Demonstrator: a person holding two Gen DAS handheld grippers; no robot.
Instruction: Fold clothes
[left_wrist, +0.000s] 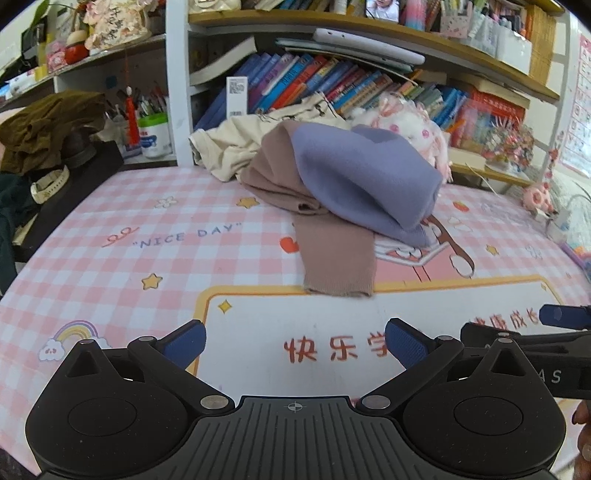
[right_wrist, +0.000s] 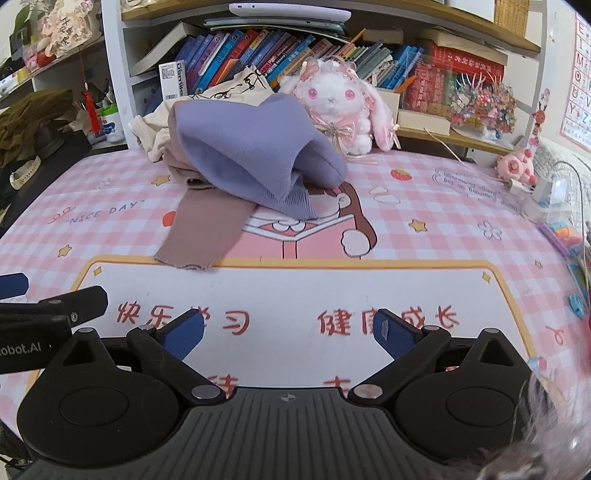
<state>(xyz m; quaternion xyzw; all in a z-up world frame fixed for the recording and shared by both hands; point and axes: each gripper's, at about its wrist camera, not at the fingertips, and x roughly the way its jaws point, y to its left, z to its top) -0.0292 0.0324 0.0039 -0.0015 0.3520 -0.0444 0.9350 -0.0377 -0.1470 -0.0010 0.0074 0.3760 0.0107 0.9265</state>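
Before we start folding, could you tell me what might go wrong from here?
The purple sweater lies heaped on the brown garment, so pulling one may drag the other. The cream cloth behind touches the pile and could come along. The plush rabbit sits right beside the sweater and may topple. Both the left gripper and right gripper are open, away from the clothes.

Open mat (left_wrist: 110, 258) ahead of both grippers; crumpled sweater (left_wrist: 354, 184) and plush rabbit (right_wrist: 332, 107) farther back.
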